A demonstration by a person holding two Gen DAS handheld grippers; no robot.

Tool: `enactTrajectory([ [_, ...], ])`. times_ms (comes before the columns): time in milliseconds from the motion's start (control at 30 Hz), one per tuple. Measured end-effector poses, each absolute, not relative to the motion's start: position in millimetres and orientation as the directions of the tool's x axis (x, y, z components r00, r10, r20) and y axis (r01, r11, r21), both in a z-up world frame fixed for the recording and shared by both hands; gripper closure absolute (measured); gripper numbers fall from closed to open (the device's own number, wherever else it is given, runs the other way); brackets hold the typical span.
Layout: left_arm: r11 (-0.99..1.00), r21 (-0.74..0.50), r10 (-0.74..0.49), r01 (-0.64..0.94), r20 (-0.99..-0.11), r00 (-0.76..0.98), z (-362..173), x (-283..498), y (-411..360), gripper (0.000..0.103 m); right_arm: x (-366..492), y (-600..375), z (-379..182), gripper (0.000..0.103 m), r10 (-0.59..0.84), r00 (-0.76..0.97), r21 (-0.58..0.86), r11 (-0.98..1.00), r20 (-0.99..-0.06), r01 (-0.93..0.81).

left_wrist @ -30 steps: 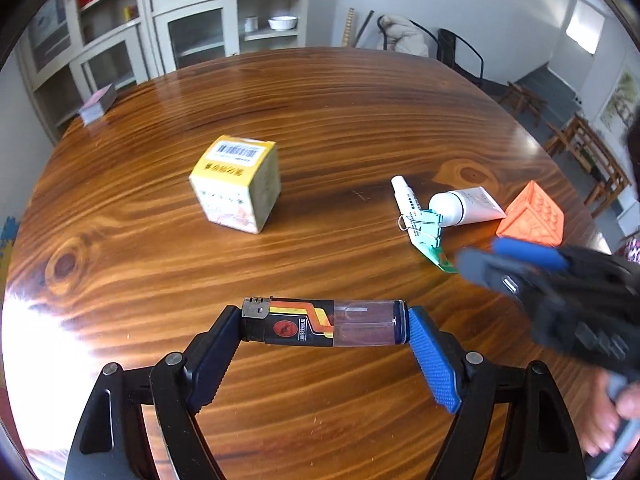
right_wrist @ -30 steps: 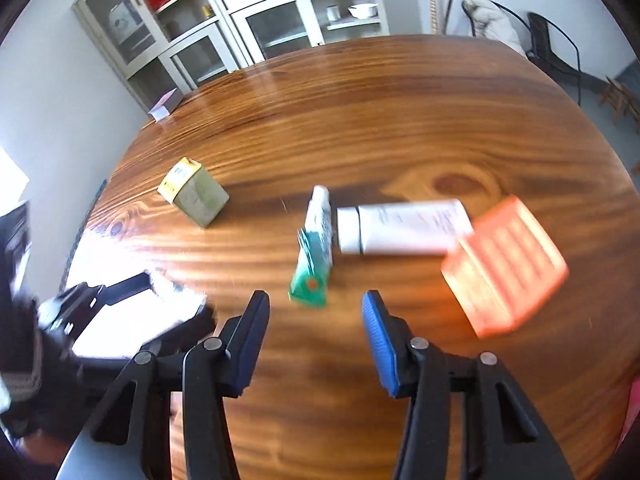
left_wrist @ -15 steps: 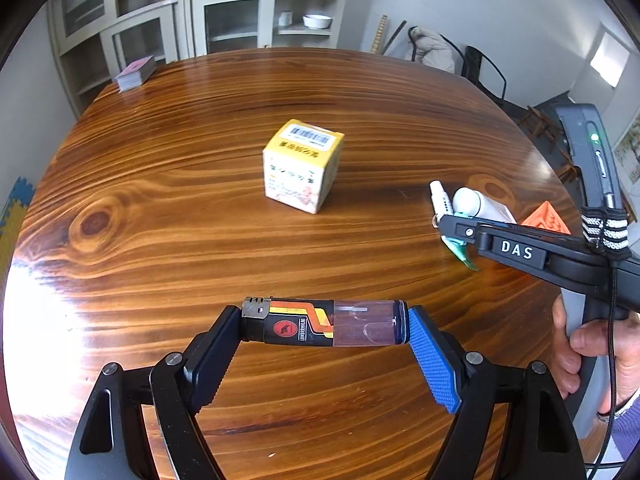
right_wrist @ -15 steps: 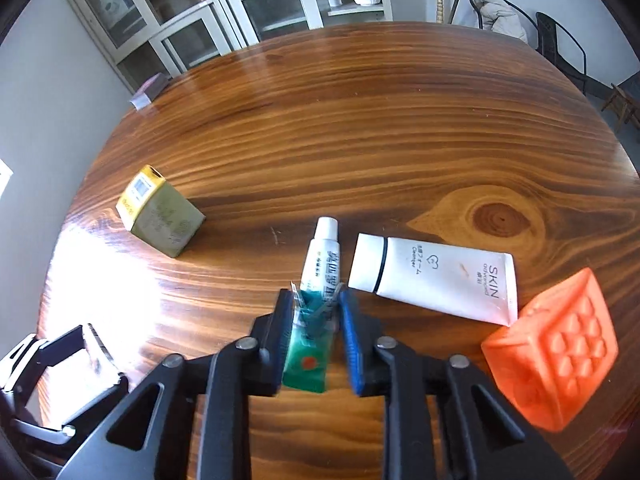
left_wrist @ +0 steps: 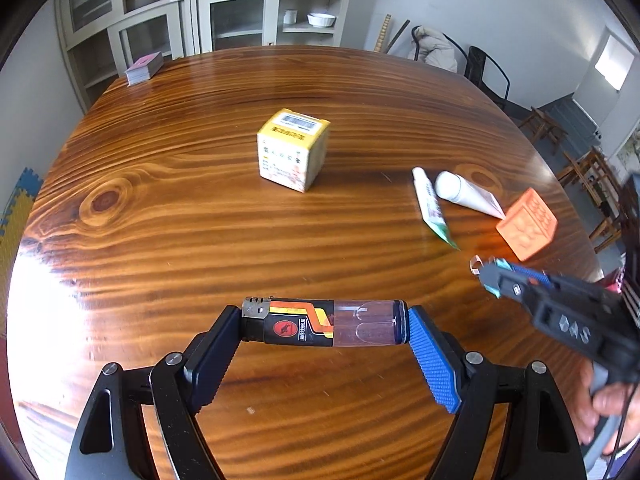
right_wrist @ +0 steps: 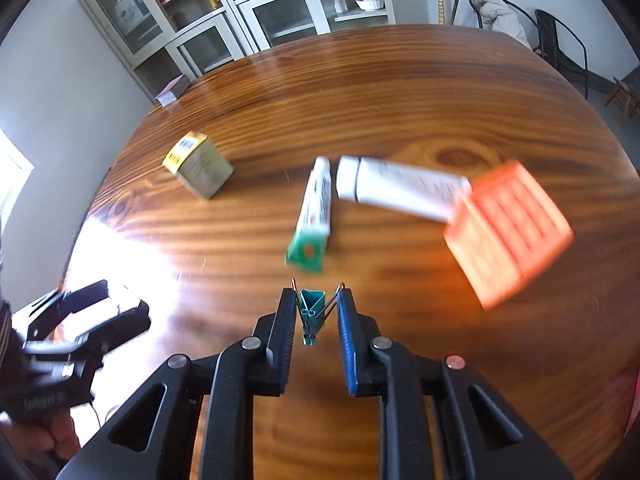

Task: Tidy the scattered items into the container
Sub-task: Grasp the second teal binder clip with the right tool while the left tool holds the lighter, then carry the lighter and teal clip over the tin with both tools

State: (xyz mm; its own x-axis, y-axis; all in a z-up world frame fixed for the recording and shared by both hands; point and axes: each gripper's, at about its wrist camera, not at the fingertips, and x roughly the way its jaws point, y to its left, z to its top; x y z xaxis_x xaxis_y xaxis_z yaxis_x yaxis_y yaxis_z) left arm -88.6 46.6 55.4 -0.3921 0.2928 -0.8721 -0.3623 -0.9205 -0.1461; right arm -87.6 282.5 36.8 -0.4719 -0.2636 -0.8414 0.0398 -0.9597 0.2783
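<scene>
My left gripper point(left_wrist: 324, 322) is shut on a black-and-orange lighter point(left_wrist: 304, 326), gripped end to end and held above the wooden table point(left_wrist: 200, 220). In the right wrist view my right gripper point(right_wrist: 316, 300) is shut on a small teal binder clip point(right_wrist: 311, 312), lifted off the table just short of the green-and-white tube point(right_wrist: 316, 208). Seen from the left wrist, the right gripper point(left_wrist: 490, 274) hovers at the right with the clip's wire loop point(left_wrist: 476, 266) sticking out. An orange gridded box point(right_wrist: 508, 236) lies to the right, blurred.
A yellow-topped carton point(left_wrist: 294, 156) stands mid-table. A white cream tube point(left_wrist: 466, 196) lies beside the small tube point(left_wrist: 430, 210), with the orange box point(left_wrist: 528, 228) just right of them. A card deck point(left_wrist: 144, 68) sits at the far left edge. Cabinets and chairs ring the table.
The right gripper came down over the binder clip by the small tube, shut on it and pulled back with it. The left gripper drifted sideways, still holding the lighter.
</scene>
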Motion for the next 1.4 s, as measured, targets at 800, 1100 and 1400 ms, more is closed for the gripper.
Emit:
enactTrajectory([
  [800,-0.789,-0.111,0.388,-0.604,-0.852,-0.350,104,49,240,0.019,94,473,95,0.081,-0.127,-0.583,0.284,-0.940,-0.803,-0.187],
  [1100,-0.670,-0.117,0.465,-0.733,-0.836,-0.292,117,97,338,0.019,148,553,110,0.081,-0.006,-0.617,0.248,-0.919,-0.787,-0.307],
  [1400,-0.535,-0.110,0.508,-0.837,-0.834,-0.215,116,148,420,0.019,187,615,111,0.081,0.067,-0.602,0.226,-0.889,-0.796,-0.398],
])
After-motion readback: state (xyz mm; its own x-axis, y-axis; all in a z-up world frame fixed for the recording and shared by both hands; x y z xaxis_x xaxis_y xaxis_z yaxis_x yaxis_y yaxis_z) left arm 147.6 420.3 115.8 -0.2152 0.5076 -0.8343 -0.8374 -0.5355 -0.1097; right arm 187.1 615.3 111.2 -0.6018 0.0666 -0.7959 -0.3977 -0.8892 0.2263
